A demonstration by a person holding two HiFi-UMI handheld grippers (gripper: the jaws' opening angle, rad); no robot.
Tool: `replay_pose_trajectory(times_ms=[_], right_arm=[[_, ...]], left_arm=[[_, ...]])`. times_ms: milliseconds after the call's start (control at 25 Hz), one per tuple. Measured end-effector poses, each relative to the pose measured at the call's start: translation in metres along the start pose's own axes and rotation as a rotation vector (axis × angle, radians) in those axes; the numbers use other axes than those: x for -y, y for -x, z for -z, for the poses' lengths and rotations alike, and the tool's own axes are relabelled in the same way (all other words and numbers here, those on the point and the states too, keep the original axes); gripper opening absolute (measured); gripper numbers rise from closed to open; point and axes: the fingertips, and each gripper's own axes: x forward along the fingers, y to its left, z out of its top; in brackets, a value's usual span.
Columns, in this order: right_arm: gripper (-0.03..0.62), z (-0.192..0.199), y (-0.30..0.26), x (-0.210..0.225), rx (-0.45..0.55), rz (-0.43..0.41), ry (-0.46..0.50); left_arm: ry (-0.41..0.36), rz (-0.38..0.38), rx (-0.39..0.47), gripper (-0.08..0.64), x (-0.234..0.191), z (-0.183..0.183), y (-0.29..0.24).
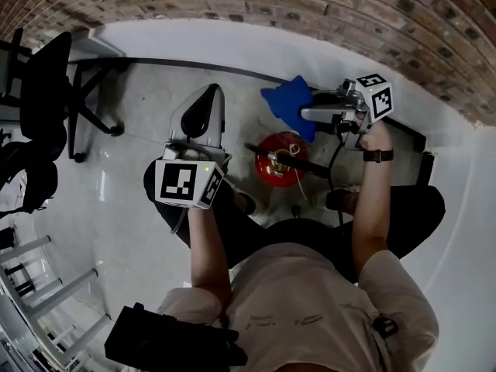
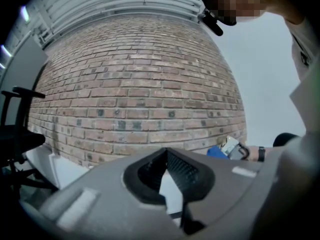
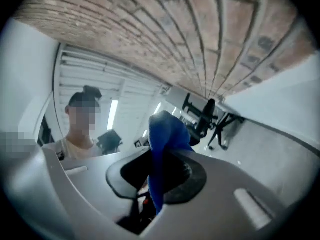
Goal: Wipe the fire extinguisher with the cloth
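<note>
One red fire extinguisher (image 1: 280,160) stands on the floor (image 1: 132,208), only its top showing (body hidden straight below). At its 10 o'clock, the left gripper (image 1: 209,91), jaws together, empty; at 12 o'clock, the right gripper (image 1: 308,115) pinches the blue cloth (image 1: 288,101).

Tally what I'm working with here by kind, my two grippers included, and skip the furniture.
Grippers: 2 (left gripper, right gripper)
Cloth, blue, clamped in the right gripper: 1
Fire extinguisher, red, on the floor: 1
Total: 4
</note>
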Motion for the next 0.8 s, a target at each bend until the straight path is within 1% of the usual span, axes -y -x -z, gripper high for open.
replay_pose_trajectory(times_ms=[40,80,120,160,240,280,320,360,440,520,560,640,760,800], right_arm=[[0.061,0.017,-0.011,0.002,-0.112,-0.004,-0.001],[0.061,0.039,-0.019,0.011,-0.232,0.01,-0.026],[0.061,0.058,-0.023,0.022,-0.319,0.02,-0.068],[0.06,0.069,-0.024,0.032,-0.348,0.009,-0.115],[0.06,0.07,-0.018,0.049,-0.29,-0.035,-0.191],[0.06,0.071,-0.012,0.061,-0.262,-0.029,-0.226],[0.06,0.079,-0.005,0.079,-0.26,0.006,-0.271],[0.058,0.094,0.003,0.1,-0.286,0.062,-0.331],[0.059,0.138,0.019,0.146,-0.349,0.175,-0.487],[0.058,0.179,0.032,0.19,-0.335,0.254,-0.624],[0.06,0.199,0.039,0.213,-0.319,0.304,-0.664],[0.06,0.233,0.057,0.255,-0.29,0.418,-0.684],[0.061,0.261,0.071,0.294,-0.21,0.523,-0.696],[0.06,0.27,0.076,0.306,-0.204,0.569,-0.695]], left_arm=[[0.003,0.0,-0.002,0.0,0.0,0.001,0.0],[0.005,-0.001,-0.004,0.0,-0.001,0.002,0.001],[0.008,-0.003,-0.005,0.0,-0.002,0.003,0.001],[0.01,-0.006,-0.007,0.0,-0.002,0.004,0.001],[0.012,-0.01,-0.01,0.0,-0.004,0.006,0.001],[0.012,-0.01,-0.013,0.0,-0.004,0.007,0.0],[0.013,-0.011,-0.018,0.0,-0.004,0.009,0.0],[0.014,-0.012,-0.025,0.0,-0.005,0.012,-0.001],[0.016,-0.019,-0.042,0.0,-0.006,0.018,-0.001],[0.017,-0.027,-0.051,0.0,-0.007,0.02,-0.001],[0.015,-0.031,-0.055,0.0,-0.009,0.021,-0.002],[0.011,-0.033,-0.063,0.0,-0.011,0.022,-0.004],[0.001,-0.044,-0.072,0.0,-0.016,0.023,-0.002],[-0.004,-0.051,-0.075,0.0,-0.018,0.023,0.0]])
